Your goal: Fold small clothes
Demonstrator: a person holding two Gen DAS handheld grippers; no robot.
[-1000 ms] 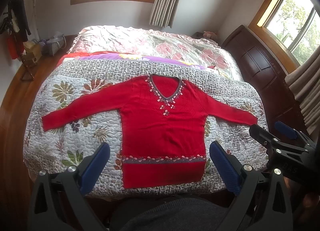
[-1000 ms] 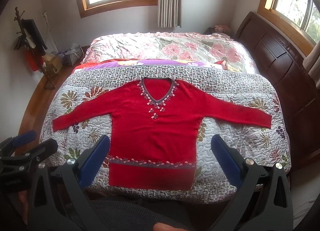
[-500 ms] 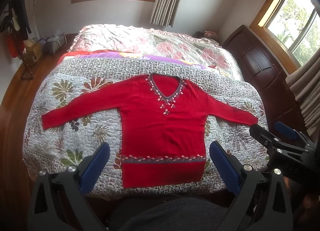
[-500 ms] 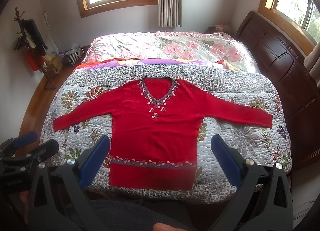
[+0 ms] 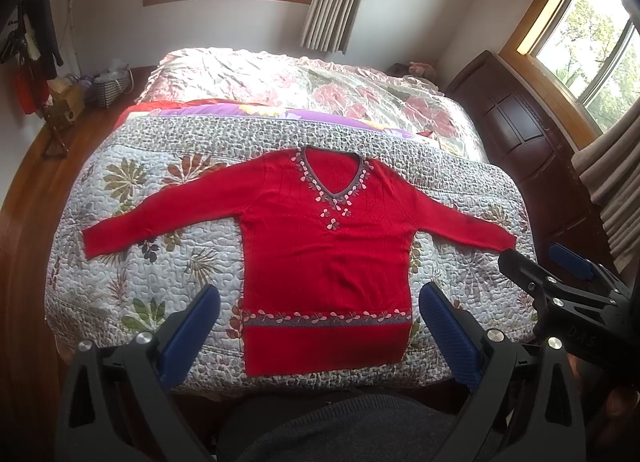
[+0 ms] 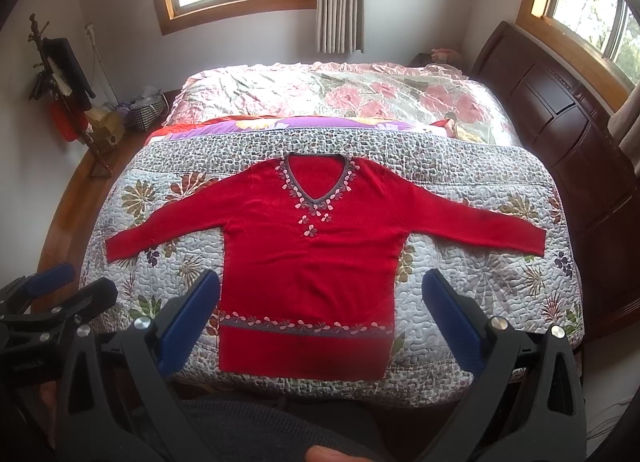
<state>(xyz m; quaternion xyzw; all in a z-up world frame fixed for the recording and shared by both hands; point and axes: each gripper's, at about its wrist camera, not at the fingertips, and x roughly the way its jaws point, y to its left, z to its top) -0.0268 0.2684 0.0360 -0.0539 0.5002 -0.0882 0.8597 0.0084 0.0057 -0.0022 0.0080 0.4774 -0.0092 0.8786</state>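
Note:
A red V-neck sweater [image 5: 328, 254] [image 6: 308, 262] lies flat and face up on the floral quilt [image 5: 132, 262] [image 6: 480, 282], both sleeves spread sideways and the hem toward me. My left gripper [image 5: 320, 322] hangs open above the near edge of the bed, its blue pads on either side of the hem, holding nothing. In the same way my right gripper [image 6: 320, 314] stands open and empty over the hem. Each gripper also shows in the other's view: the right gripper [image 5: 540, 262] near the right cuff, the left gripper [image 6: 60, 282] near the left cuff.
The quilt covers the near half of a bed with a pink floral cover [image 6: 340, 94] behind. A dark wooden headboard [image 6: 560, 122] runs along the right. A coat stand [image 6: 60, 74] and a basket [image 6: 148, 110] stand at the left. A person's grey-clothed lap [image 5: 340, 422] is below.
Both views have drifted very slightly; the sweater and both open grippers stay as they were.

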